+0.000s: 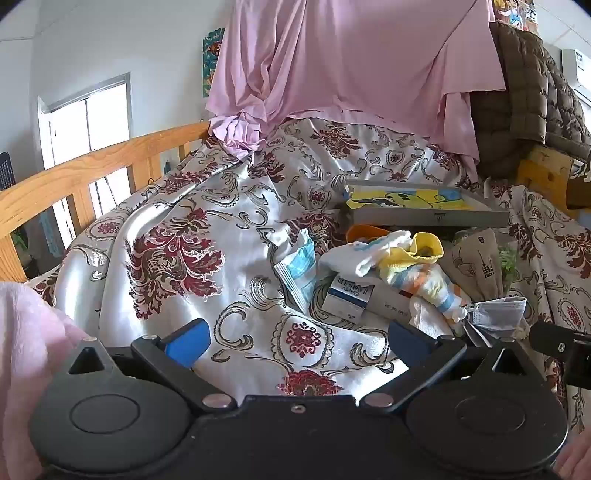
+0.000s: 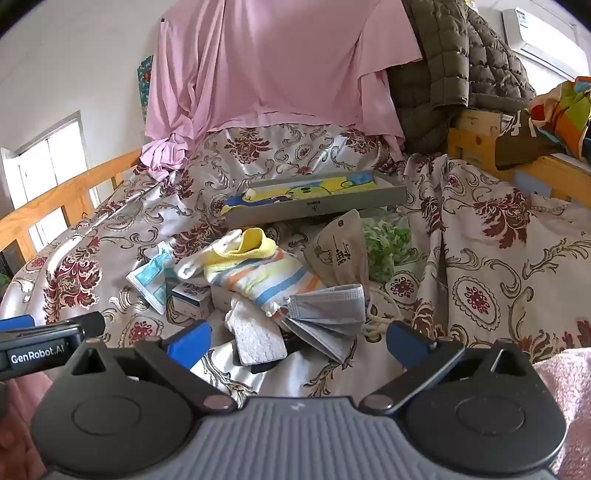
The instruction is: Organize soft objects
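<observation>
Floral bedspread (image 1: 177, 229) lies bare beside wooden rail (image 1: 92, 162).

Left tool (image 1: 298, 338): black body, round black pivot discs, silver rivets, blue finger pads. Right tool (image 2: 298, 341): same linkage, grey ribbed body. "GenRobot.AI" label on the left tool's side. Pink fluffy sleeve (image 1: 26, 343).

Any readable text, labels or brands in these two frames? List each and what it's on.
"GenRobot.AI": white lettering on the side of the left claw, seen in the right wrist view.
Beige pouch: large dark printed characters, not legible.
Small blue-and-white box: printed characters, blurred.
Grey tray: small dark mark on front wall, too small to read.
Wall unit: label too small to read.
Nothing else readable.
</observation>
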A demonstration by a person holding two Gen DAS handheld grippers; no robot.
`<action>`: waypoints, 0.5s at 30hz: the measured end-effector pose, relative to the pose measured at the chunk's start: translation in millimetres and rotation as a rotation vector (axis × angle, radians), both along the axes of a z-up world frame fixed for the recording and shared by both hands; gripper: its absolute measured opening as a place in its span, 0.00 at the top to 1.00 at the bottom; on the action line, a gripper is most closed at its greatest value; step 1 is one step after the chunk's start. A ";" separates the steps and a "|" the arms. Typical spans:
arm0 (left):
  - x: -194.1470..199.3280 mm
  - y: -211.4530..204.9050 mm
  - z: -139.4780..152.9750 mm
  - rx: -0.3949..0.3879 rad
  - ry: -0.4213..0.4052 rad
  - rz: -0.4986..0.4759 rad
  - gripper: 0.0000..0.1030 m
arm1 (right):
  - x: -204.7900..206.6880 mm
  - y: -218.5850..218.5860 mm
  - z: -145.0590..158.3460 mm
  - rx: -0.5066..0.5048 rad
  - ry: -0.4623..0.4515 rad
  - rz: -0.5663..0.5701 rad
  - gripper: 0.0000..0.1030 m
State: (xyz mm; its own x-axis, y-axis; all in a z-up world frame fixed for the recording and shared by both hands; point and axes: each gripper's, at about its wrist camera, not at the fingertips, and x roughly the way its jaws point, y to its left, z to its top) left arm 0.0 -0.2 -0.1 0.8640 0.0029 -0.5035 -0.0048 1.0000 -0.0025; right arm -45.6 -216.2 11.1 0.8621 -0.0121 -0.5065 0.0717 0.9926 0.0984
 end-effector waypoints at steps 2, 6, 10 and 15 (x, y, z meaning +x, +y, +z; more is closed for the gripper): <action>0.0 0.1 0.0 -0.002 0.000 0.000 0.01 | -0.1 -0.1 0.1 0.000 0.001 0.000 0.00; -0.5 -0.3 0.0 -0.005 0.003 -0.001 0.01 | 0.3 0.0 0.3 -0.005 0.007 -0.001 0.00; -0.3 -0.1 0.3 -0.006 0.005 -0.001 0.01 | 0.7 0.0 0.3 -0.008 0.008 -0.001 0.00; -3.0 -1.2 1.5 -0.011 0.001 -0.004 0.01 | 1.5 -0.3 0.4 -0.009 0.009 0.000 0.00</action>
